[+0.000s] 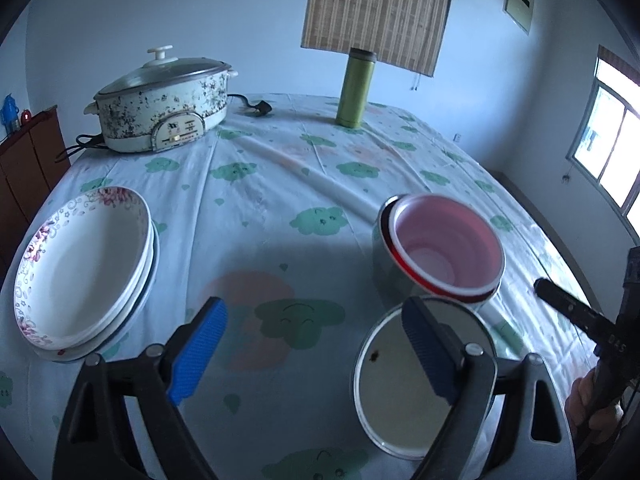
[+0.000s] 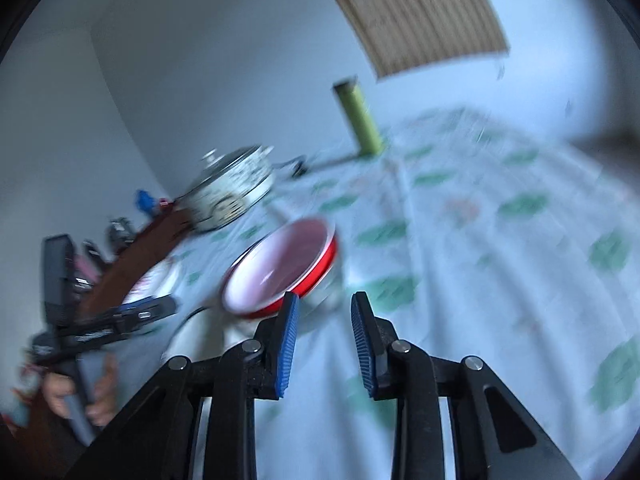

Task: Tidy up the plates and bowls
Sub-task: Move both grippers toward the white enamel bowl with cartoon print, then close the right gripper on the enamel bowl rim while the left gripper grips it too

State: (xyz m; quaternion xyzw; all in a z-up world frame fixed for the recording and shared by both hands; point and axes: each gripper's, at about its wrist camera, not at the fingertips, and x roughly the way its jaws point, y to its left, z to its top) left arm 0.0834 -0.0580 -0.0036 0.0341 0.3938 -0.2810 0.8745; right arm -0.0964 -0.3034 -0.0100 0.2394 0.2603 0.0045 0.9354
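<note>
Stacking looks half done: plates (image 1: 82, 276) sit piled at the table's left, a red bowl (image 1: 448, 250) nests in a steel one, and 1 steel bowl (image 1: 404, 384) lies loose under my left gripper (image 1: 316, 356), jaws wide, empty. My right gripper (image 2: 325, 344) hangs parted, holding nothing. Next I'd grip that loose rim. Cloud-print cloth (image 1: 280, 184), pot (image 1: 160, 108), flask (image 1: 354, 88).

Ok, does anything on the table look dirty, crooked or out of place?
Yes. The red bowl sits tilted in the metal bowl instead of nesting flat. The metal bowl nearest the left tongs has a dark speck inside. The electric pot looks heavily stained.
</note>
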